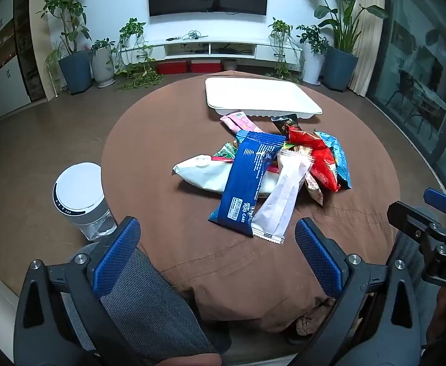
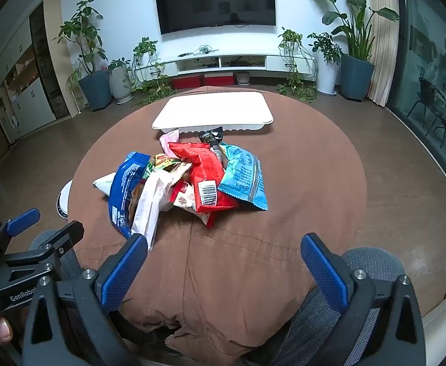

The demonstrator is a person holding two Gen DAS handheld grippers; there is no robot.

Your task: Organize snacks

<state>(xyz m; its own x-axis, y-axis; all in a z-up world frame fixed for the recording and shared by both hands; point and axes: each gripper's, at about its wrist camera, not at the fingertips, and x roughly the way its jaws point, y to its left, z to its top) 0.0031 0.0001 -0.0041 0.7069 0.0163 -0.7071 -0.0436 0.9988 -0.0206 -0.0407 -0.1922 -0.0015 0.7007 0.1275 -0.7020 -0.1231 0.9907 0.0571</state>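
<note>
Ahead of my left claw (image 1: 217, 238), spread wide and holding nothing, a snack pile (image 1: 265, 170) lies mid-surface (image 1: 149, 158), near a white tray (image 1: 259, 97). From the right view, my right claw (image 2: 224, 257) gapes empty before the pile (image 2: 186, 183).

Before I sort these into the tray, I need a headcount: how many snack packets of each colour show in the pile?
Blue foil packets: 2
Red foil packets: 1
White plastic packets: 2
Pink packets: 1
Total: 6; a few more lie partly hidden.
</note>
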